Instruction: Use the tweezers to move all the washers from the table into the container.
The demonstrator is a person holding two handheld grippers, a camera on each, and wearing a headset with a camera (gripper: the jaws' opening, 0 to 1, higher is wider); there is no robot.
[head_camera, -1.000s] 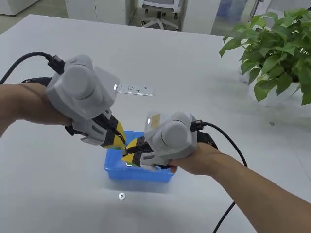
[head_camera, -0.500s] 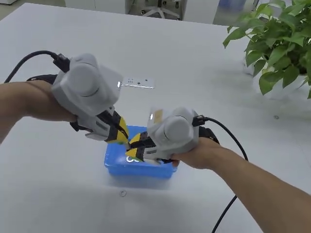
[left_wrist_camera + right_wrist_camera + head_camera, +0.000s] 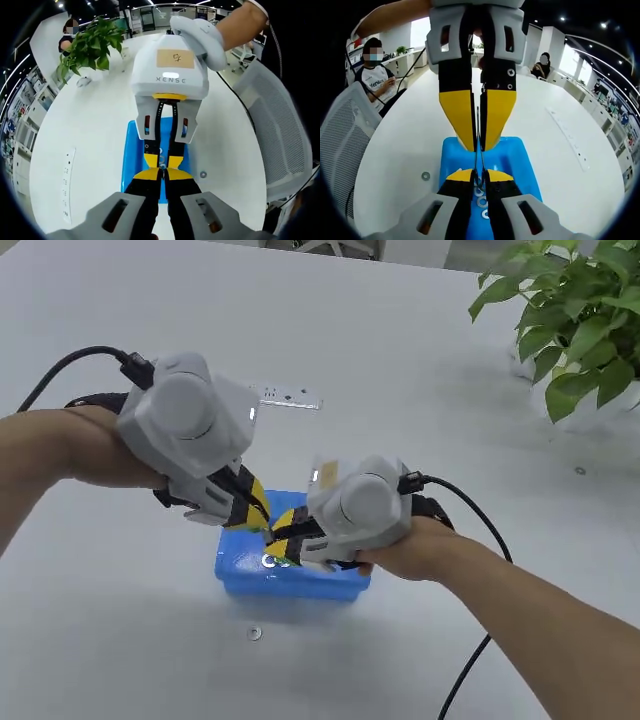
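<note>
In the head view the left gripper [image 3: 262, 523] and right gripper [image 3: 279, 540] meet tip to tip over the blue container [image 3: 290, 585]. A loose washer [image 3: 254, 633] lies on the table [image 3: 420, 360] just to the container's near side. In the left gripper view its jaws stand narrow, pinched on something thin. The right gripper view shows this is the tweezers [image 3: 478, 157], clamped by both narrow pairs of jaws above the washers [image 3: 481, 192] lying in the container. With two grips on one slim tool, an uneven release could twist or drop it. The flat loose washer may also skid away from the tips.
</note>
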